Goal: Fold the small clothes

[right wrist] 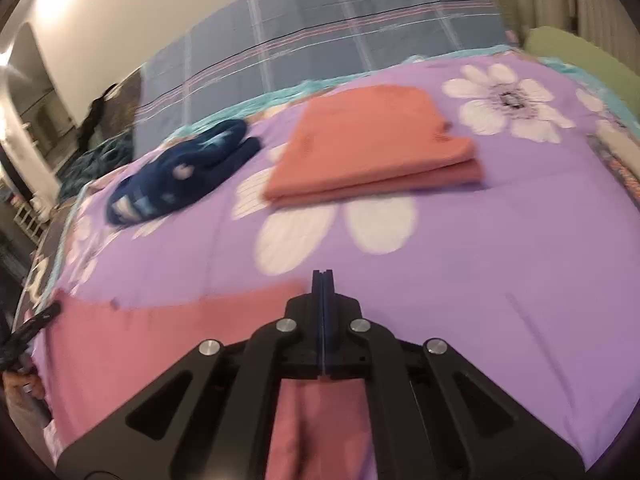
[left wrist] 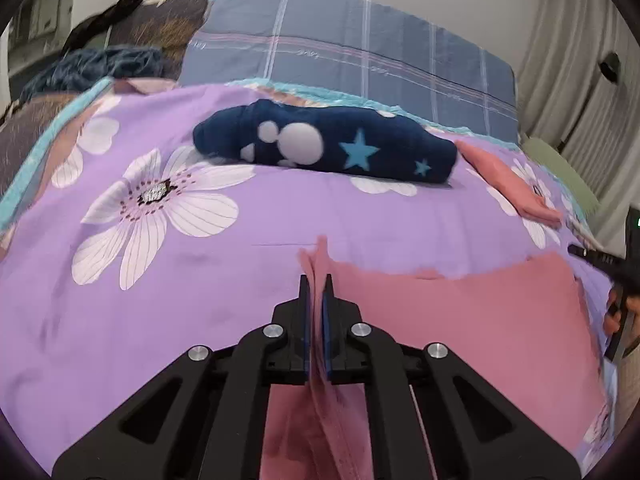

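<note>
A pink garment [left wrist: 460,320] lies spread on the purple flowered bedspread [left wrist: 240,260], stretched between my two grippers. My left gripper [left wrist: 317,284] is shut on the garment's left edge, with cloth bunched between its blue pads. My right gripper [right wrist: 322,280] is shut on the garment's right edge; the pink garment [right wrist: 160,340] stretches away to its left. The right gripper also shows at the right edge of the left wrist view [left wrist: 596,258]. The left gripper shows at the left edge of the right wrist view [right wrist: 36,324].
A folded navy garment with stars [left wrist: 328,140] lies further back on the bed; it also shows in the right wrist view [right wrist: 180,172]. A folded orange-pink garment [right wrist: 376,144] lies beside it. A blue plaid quilt [left wrist: 352,52] and a green pillow [right wrist: 580,56] are behind.
</note>
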A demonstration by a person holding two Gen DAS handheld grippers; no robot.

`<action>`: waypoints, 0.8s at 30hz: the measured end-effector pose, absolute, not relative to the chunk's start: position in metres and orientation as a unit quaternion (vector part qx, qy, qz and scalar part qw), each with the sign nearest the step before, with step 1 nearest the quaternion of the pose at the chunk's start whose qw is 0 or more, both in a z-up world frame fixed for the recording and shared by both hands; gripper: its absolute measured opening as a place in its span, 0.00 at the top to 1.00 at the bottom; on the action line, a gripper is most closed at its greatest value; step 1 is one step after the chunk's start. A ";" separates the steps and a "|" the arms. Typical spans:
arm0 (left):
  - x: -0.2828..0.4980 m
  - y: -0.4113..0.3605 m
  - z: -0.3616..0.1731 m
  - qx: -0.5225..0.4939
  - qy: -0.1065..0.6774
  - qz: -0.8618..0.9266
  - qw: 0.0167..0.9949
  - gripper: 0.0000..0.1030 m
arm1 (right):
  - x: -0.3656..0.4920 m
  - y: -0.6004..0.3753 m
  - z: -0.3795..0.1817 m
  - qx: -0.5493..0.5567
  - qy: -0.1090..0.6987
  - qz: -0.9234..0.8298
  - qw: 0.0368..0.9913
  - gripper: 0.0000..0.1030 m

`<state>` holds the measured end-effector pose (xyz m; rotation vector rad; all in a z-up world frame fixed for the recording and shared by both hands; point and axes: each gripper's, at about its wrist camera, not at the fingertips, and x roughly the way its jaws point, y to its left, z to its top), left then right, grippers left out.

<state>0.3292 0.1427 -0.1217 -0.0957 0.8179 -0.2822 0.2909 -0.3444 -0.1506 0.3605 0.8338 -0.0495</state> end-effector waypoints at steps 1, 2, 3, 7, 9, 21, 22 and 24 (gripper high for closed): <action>0.336 0.142 -0.129 -0.034 0.408 -0.125 0.904 0.90 | 0.293 -0.349 -0.159 0.194 0.420 -0.023 0.886 1.00; 0.341 0.140 -0.141 -0.007 0.425 -0.101 0.900 0.79 | 0.292 -0.352 -0.165 0.210 0.426 -0.019 0.880 1.00; 0.342 0.139 -0.148 0.006 0.435 -0.092 0.896 0.72 | 0.286 -0.351 -0.165 0.217 0.424 -0.010 0.879 1.00; 0.321 0.153 -0.142 -0.046 0.426 -0.108 0.897 0.64 | 0.255 -0.343 -0.152 0.191 0.406 0.014 0.894 0.96; 0.297 0.156 -0.128 -0.054 0.410 -0.114 0.903 0.56 | 0.236 -0.340 -0.145 0.185 0.406 0.027 0.895 0.95; 0.120 0.167 -0.147 -0.055 0.455 -0.195 0.867 0.57 | 0.083 -0.324 -0.165 0.205 0.429 0.086 0.875 0.78; 0.116 0.165 -0.150 -0.056 0.458 -0.199 0.864 0.57 | 0.079 -0.325 -0.165 0.209 0.429 0.085 0.875 0.78; 0.112 0.161 -0.153 -0.065 0.458 -0.208 0.862 0.57 | 0.070 -0.326 -0.165 0.221 0.426 0.085 0.873 0.77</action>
